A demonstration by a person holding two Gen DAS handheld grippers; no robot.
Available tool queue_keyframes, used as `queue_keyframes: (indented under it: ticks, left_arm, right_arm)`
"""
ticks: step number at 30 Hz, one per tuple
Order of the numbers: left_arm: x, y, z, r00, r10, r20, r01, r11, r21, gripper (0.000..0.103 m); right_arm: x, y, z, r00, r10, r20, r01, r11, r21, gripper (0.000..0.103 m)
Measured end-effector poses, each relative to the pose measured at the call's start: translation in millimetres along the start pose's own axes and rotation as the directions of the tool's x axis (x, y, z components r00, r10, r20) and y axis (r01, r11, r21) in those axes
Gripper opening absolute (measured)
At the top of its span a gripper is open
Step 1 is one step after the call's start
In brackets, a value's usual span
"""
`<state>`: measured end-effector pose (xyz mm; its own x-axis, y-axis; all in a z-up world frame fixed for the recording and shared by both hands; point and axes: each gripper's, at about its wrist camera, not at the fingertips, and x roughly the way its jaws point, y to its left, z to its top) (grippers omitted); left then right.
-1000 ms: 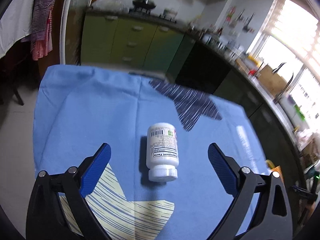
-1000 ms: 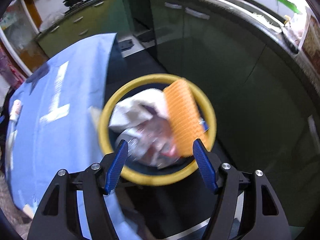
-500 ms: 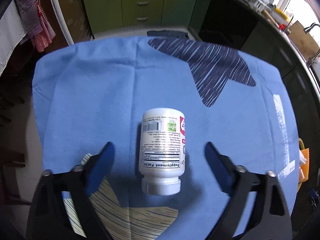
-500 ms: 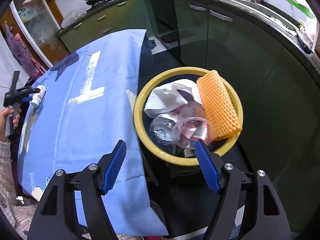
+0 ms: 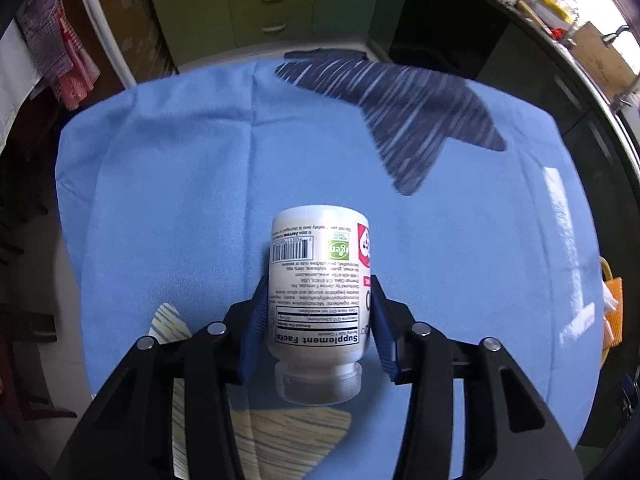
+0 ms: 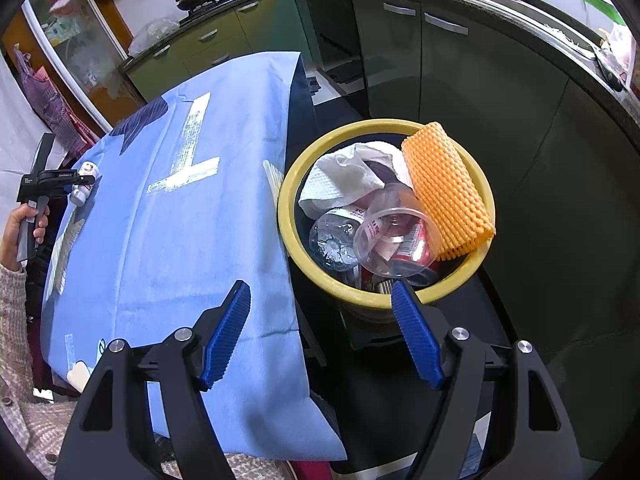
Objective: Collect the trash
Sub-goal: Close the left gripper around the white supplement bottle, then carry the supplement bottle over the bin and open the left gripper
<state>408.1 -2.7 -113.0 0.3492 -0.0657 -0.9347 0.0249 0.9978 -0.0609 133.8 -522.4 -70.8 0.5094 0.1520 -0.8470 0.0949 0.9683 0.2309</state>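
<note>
A white supplement bottle [image 5: 318, 280] lies on its side on the blue tablecloth [image 5: 180, 200], cap toward the camera. My left gripper [image 5: 319, 280] points down over it and its jaws are closing, with both blue pads against the bottle's sides. From the right wrist view the same bottle [image 6: 82, 186] and the hand [image 6: 24, 224] on that gripper sit at the far left. My right gripper [image 6: 320, 288] stands open and empty, above the cloth's edge beside the yellow-rimmed bin [image 6: 292, 240].
The bin holds an orange foam net [image 6: 444, 192], a white paper towel [image 6: 344, 176], a clear cup [image 6: 392, 240] and a clear plastic bottle [image 6: 332, 240]. Dark green cabinets [image 6: 460, 80] stand behind it. The cloth carries a dark star patch [image 5: 412, 120] and a pale striped one [image 5: 280, 440].
The left gripper tilted down over the bottle and its jaws drew in from wide apart to the bottle's sides. The right gripper drew back from above the bin toward the table edge.
</note>
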Motion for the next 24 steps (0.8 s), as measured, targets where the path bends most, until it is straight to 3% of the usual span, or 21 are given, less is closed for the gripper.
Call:
queue_keyframes:
  ticks: [5,8,11,12,19,21,24]
  left_arm:
    - [-41,-41,-13,0.997,-0.066,0.046,0.060,0.991,0.123,0.045]
    - [-68,-90,-29,0.987,-0.152,0.046,0.137,0.962,0.236,0.045]
    - [-91,-149,-44,0.969,-0.246,0.019,0.225,0.912,0.344,0.045]
    - [-98,-177,-50,0.960,-0.282,0.002,0.258,0.883,0.391,0.045]
    - [-98,-332,-76,0.918,-0.382,-0.105,0.373,0.743,0.556,0.045]
    - [-84,-376,-82,0.911,-0.387,-0.139,0.391,0.712,0.583,0.045]
    - [-58,-417,-87,0.914,-0.372,-0.160,0.390,0.699,0.600,0.045]
  right_arm:
    - [-11,-8,-10,0.999,0.009,0.031,-0.010,1.000,0.030,0.073]
    - [-24,-18,-22,0.998,0.005,0.069,-0.010,0.998,0.063,0.073]
    - [-35,-30,-38,0.995,0.017,0.102,-0.027,0.994,0.105,0.073]
    - [-38,-34,-43,0.994,0.021,0.110,-0.034,0.993,0.115,0.073]
    - [-50,-63,-87,0.988,0.050,0.147,-0.077,0.980,0.186,0.073]
    - [-53,-75,-101,0.985,0.058,0.163,-0.093,0.972,0.215,0.074]
    - [-55,-90,-118,0.982,0.068,0.174,-0.111,0.962,0.249,0.074]
